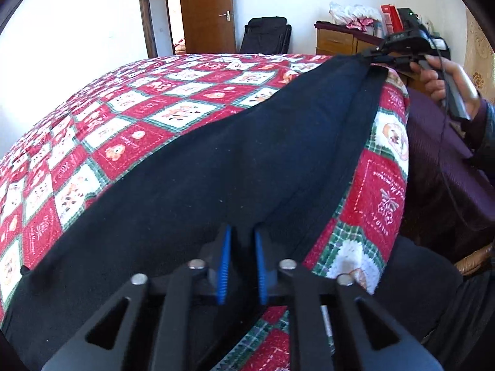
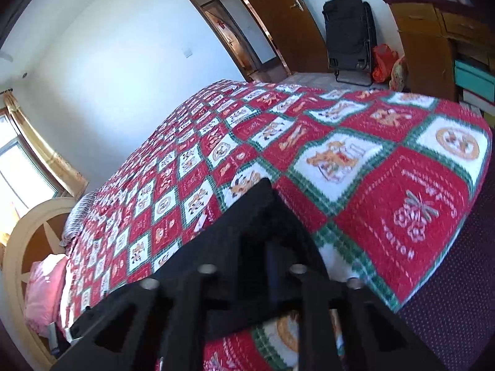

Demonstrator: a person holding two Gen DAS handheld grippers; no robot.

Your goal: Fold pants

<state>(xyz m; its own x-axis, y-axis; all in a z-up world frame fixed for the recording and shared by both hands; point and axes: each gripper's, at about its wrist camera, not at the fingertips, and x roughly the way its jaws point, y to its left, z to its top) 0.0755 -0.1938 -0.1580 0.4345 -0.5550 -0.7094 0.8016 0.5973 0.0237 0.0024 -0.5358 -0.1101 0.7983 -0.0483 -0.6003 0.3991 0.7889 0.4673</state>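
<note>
The dark navy pants lie stretched in a long band along the near edge of the bed. My left gripper is shut on one end of them, blue pads pinching the cloth. My right gripper shows far off in the left wrist view, held by a hand and shut on the other end of the pants, lifting it slightly. In the right wrist view the pants rise as a black fold over my right gripper and hide its fingertips.
The bed has a red, white and green patchwork quilt. A pink pillow lies by the headboard. A folded black chair, a wooden dresser and an open door stand beyond.
</note>
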